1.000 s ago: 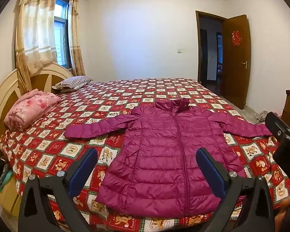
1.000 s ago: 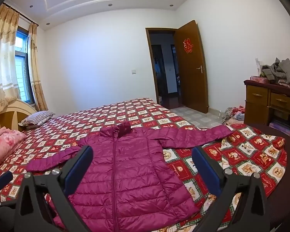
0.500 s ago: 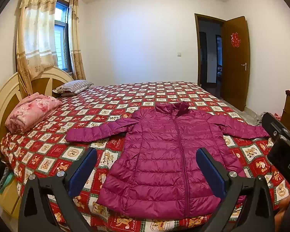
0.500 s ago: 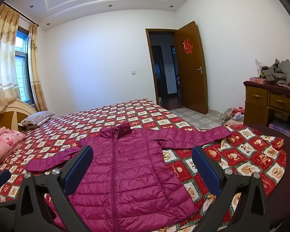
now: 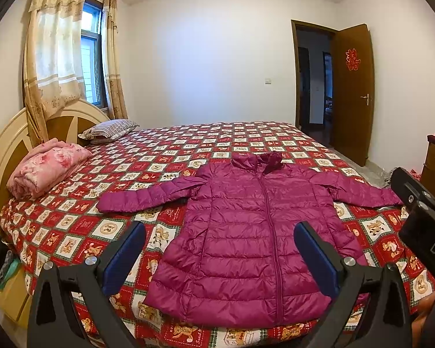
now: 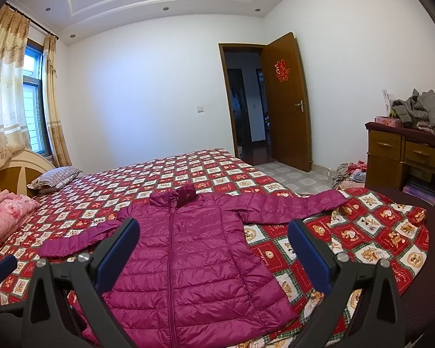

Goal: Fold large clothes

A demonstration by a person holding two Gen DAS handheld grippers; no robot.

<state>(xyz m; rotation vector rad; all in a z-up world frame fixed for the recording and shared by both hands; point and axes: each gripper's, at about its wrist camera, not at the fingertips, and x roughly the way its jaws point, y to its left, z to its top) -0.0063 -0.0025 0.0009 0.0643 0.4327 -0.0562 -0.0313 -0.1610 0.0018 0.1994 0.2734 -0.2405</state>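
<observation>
A magenta puffer jacket (image 5: pixel 255 237) lies flat, front up and zipped, on the red patterned bed (image 5: pixel 72 226), sleeves spread to both sides. It also shows in the right wrist view (image 6: pixel 188 261). My left gripper (image 5: pixel 220 249) is open and empty, held above the jacket's hem at the near bed edge. My right gripper (image 6: pixel 214 246) is open and empty, held above the jacket's lower right part. The right gripper's body shows at the right edge of the left wrist view (image 5: pixel 420 220).
A folded pink blanket (image 5: pixel 46 168) and a striped pillow (image 5: pixel 110 127) lie near the headboard (image 5: pixel 3 145) at left. A wooden dresser (image 6: pixel 406 156) with piled clothes stands at right. An open door (image 6: pixel 287 101) is behind the bed.
Both grippers have lifted and tilted up slightly, so the jacket sits lower in both views. The jacket has not moved. Both grippers stay open.
</observation>
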